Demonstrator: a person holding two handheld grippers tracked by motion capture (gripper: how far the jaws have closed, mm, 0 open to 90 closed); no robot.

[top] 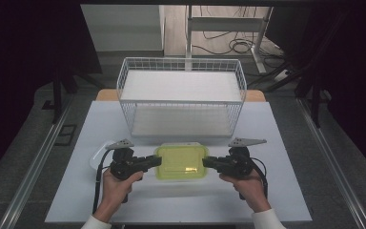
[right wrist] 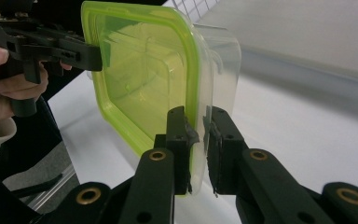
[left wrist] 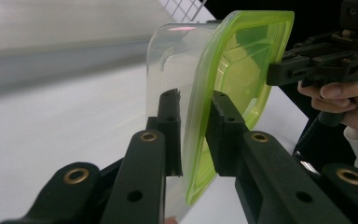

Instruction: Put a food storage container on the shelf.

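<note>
A clear plastic container with a yellow-green lid point(top: 180, 161) is held between both grippers near the front of the white table point(top: 276, 191). My left gripper point(top: 156, 161) is shut on its left rim. In the left gripper view the jaws point(left wrist: 193, 128) pinch the container's lid edge point(left wrist: 242, 65), one pad on the clear wall, the other on the lid. My right gripper point(top: 206, 162) is shut on the right rim. The right gripper view has its jaws point(right wrist: 196, 135) clamped over the lid edge of the container point(right wrist: 144, 70). The container looks empty.
A white wire basket point(top: 181, 95) stands on the table right behind the container. A pale rounded object point(top: 96, 156) lies by the left hand. Beyond the table's back edge, desk legs and cables point(top: 233, 43) are on the floor.
</note>
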